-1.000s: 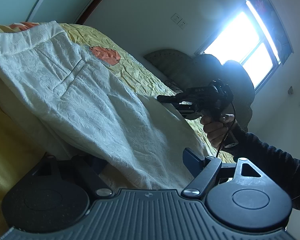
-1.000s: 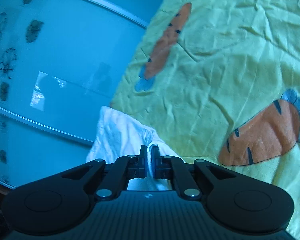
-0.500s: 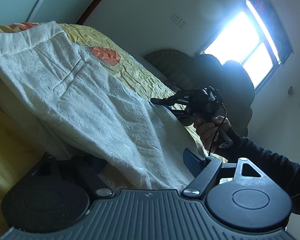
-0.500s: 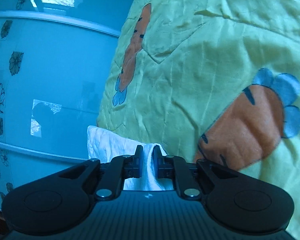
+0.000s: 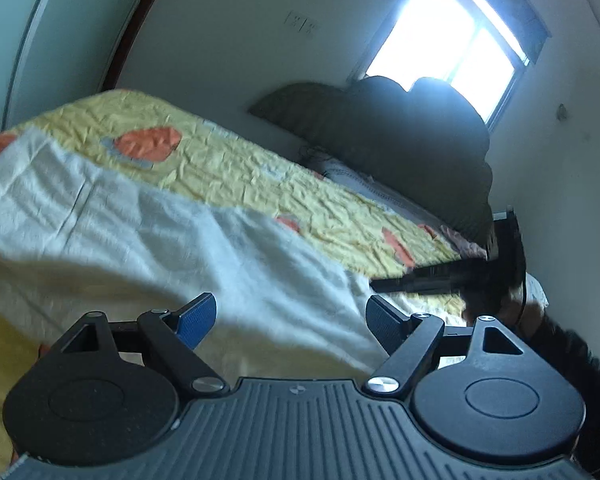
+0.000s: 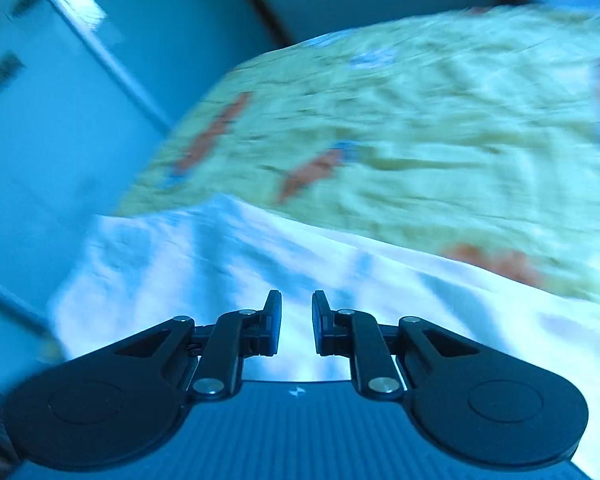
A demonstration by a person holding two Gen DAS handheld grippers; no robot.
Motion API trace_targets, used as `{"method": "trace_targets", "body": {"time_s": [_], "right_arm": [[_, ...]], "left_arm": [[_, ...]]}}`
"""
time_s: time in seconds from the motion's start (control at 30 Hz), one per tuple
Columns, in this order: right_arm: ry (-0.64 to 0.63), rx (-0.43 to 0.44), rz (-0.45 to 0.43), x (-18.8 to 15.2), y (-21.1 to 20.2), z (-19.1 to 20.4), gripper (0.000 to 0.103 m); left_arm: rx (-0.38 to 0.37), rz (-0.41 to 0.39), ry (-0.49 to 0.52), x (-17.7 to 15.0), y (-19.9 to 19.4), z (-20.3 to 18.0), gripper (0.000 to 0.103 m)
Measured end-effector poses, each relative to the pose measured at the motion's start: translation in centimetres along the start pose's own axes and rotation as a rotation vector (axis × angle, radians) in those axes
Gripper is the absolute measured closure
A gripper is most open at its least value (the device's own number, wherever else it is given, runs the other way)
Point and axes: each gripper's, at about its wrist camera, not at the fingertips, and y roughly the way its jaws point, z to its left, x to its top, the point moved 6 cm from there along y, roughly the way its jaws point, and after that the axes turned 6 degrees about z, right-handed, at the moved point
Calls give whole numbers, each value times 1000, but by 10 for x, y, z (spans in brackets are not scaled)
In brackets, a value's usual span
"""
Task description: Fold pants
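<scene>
**Q:** Where are the pants right now?

**A:** The cream-white textured cotton pants lie spread across a bed under a wrinkled yellow quilted bedspread printed with orange carrots. In the left wrist view the fabric drapes over the near edge of the bed, with bare bedspread beyond it. A dark green padded headboard and a bright window sit at the far end of the room.

**Q:** What are the two tools doing?

**A:** The left gripper has its blue-padded fingers spread wide, holding nothing; pants cloth shows in the gap beyond them, but the pads are not pressing on it. The right gripper is opening: its narrow black fingers stand a little apart, with white cloth lying below and nothing pinched between them. From the left side, that right tool appears as a dark blurred shape by the pants' far end, held by a hand in a dark sleeve.

**Q:** What could go wrong from here?

**A:** Both pictures are smeared with motion. With neither tool gripping, the overhanging cloth might slide down the bed's side and undo any fold. A hurried re-grip might catch the bedspread along with the pants, or pinch only one layer, leaving the fold crooked.
</scene>
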Motion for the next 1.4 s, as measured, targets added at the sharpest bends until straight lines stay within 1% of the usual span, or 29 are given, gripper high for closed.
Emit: {"method": "trace_targets", "body": {"time_s": [0.03,0.07,0.1,0.13,0.17,0.2,0.27,0.3,0.33,0.37,0.4,0.43,0.47,0.5,0.53,0.57,0.63,0.7,0.77,0.8,0.83,0.87,0.9,0.97,1.0,1.03,1.17,1.33,1.4], "right_arm": [[14,-31,8,-10,-5,-11,88],[43,-51,18,-21,-11,-26,88],[69,-70,15,-28,-18,-39,88],[87,-84,6,-33,-25,-48,88],[110,-97,-6,-35,-31,-57,88],[128,-104,-24,-37,-40,-65,88],[132,-111,-51,-37,-50,-77,87],[119,-116,-47,-35,-48,-85,83],[116,-133,-35,-34,-43,-97,71],[113,-149,-30,-32,-38,-111,66],[106,-116,-78,-29,-41,-123,66],[159,-102,-97,-24,-42,-141,70],[224,-55,-110,-21,-46,-154,71],[310,-24,-124,-19,-51,-168,72],[344,-32,-132,-20,-55,-173,72],[354,-61,-140,-24,-61,-174,71],[373,-134,-168,-36,-79,-171,66],[416,-127,-251,-59,-107,-171,62],[506,-111,-346,-90,-136,-179,50],[566,-125,-391,-111,-153,-187,38],[618,-143,-423,-130,-165,-194,32],[676,-155,-454,-151,-178,-201,32],[756,-135,-489,-174,-190,-212,32],[907,-14,-532,-209,-200,-228,30],[966,40,-535,-221,-200,-235,30],[999,58,-533,-228,-200,-240,30],[1014,77,-536,-226,-195,-245,31],[999,92,-563,-206,-184,-250,21],[981,75,-576,-198,-180,-249,16]], "left_arm": [[-25,14,6,8,0,-5,15],[-54,63,1,13,4,-8,9],[-99,169,-8,13,13,-14,8],[-127,256,-13,10,20,-19,10],[-135,296,-2,6,23,-25,10],[-125,286,37,3,24,-31,8],[-54,215,125,4,28,-35,7],[-1,192,150,7,34,-31,7],[40,183,162,9,42,-27,7],[71,186,174,11,54,-20,7],[113,212,172,14,70,-7,7],[159,247,165,12,81,3,7],[205,285,165,7,93,15,7],[256,330,161,0,102,28,11],[295,358,163,-6,109,40,10],[295,312,214,-9,106,38,4],[306,302,273,-16,104,37,4],[317,290,318,-21,105,34,0],[342,270,351,-26,105,32,0],[352,261,356,-27,106,30,0],[358,254,353,-28,106,29,0],[360,250,350,-28,106,30,0],[362,246,350,-28,106,29,0],[367,243,352,-29,107,28,0],[370,243,354,-29,107,28,0],[373,243,354,-29,108,28,0],[393,255,342,-28,109,25,0],[417,274,300,-26,105,20,1],[411,276,287,-25,102,16,2]]}}
